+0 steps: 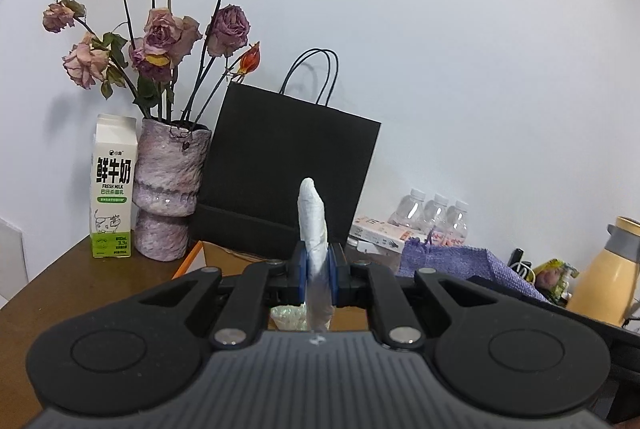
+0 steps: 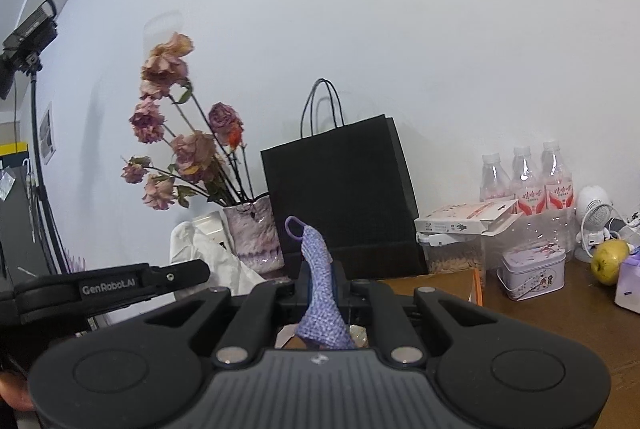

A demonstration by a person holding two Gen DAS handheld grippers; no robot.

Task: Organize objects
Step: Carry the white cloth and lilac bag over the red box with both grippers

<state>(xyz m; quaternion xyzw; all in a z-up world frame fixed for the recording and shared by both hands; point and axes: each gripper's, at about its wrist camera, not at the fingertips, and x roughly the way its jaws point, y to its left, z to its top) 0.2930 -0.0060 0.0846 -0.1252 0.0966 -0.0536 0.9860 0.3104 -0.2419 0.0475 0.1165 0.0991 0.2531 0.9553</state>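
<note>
Between your two grippers: one soft item apiece, both lifted clear of the table.

Left gripper [image 1: 319, 271]: jaws clenched on a white cloth [image 1: 313, 217], which stands up in a narrow fold between the pads.

Right gripper [image 2: 322, 283]: jaws clenched on a purple knitted cloth [image 2: 318, 269] with a small loop at its tip. In the left view its body trails down toward the table at right.

Far side of the wooden table [image 1: 48, 293], left to right: milk carton [image 1: 113, 189]; mottled vase [image 1: 170, 185] of dried roses; black paper bag [image 1: 288, 165], upright against the wall; flat printed box [image 2: 466, 223]; three water bottles [image 2: 524, 175]; small lilac tin [image 2: 534, 269]; yellow-green fruit [image 2: 610, 261]. Yellow jug [image 1: 612, 277] near the right edge.

Progress, as a judgement: early to middle. You have two items in hand and neither is placed; the clutter on the right looks unsorted. No destination for either cloth is evident.
</note>
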